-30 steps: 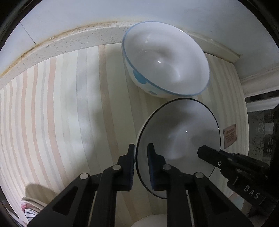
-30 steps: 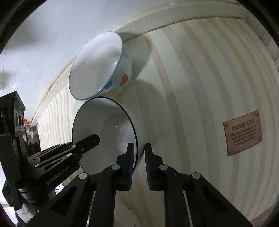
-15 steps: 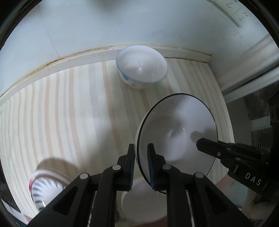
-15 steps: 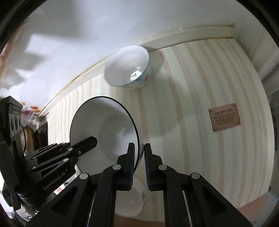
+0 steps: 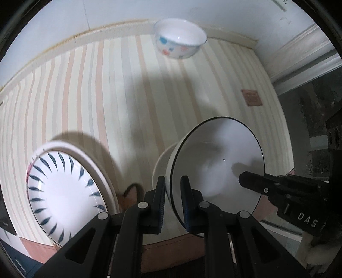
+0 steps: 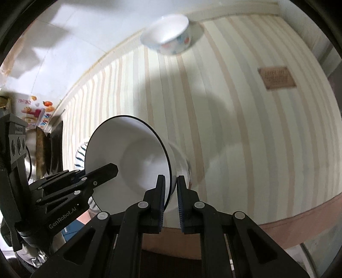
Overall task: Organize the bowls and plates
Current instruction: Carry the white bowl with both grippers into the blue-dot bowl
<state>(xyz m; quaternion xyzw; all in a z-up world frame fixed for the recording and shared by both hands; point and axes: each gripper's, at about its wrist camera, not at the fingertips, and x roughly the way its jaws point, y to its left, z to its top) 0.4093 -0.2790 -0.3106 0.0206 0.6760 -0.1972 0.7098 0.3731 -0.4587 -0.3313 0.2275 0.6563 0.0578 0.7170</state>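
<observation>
Dim fisheye views with dark vignetted corners, motion blur and soft shadows.

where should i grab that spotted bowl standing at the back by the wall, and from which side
Take the spotted bowl by its rim, coming down from above. It stands upright and open on the striped tablecloth, so one pad can go inside and one outside. Its near edge looks best, since the wall crowds the far side.

Glazed crockery on a striped cloth

The black-rimmed bowl (image 5: 218, 162) and the dotted bowl (image 5: 179, 46) look like smooth, glossy ceramic, as does the leaf-patterned plate (image 5: 64, 190); the tablecloth (image 5: 106, 89) is matt with a brown leather-like label (image 6: 276, 78); the left gripper (image 5: 173, 192) is matt black plastic.
</observation>
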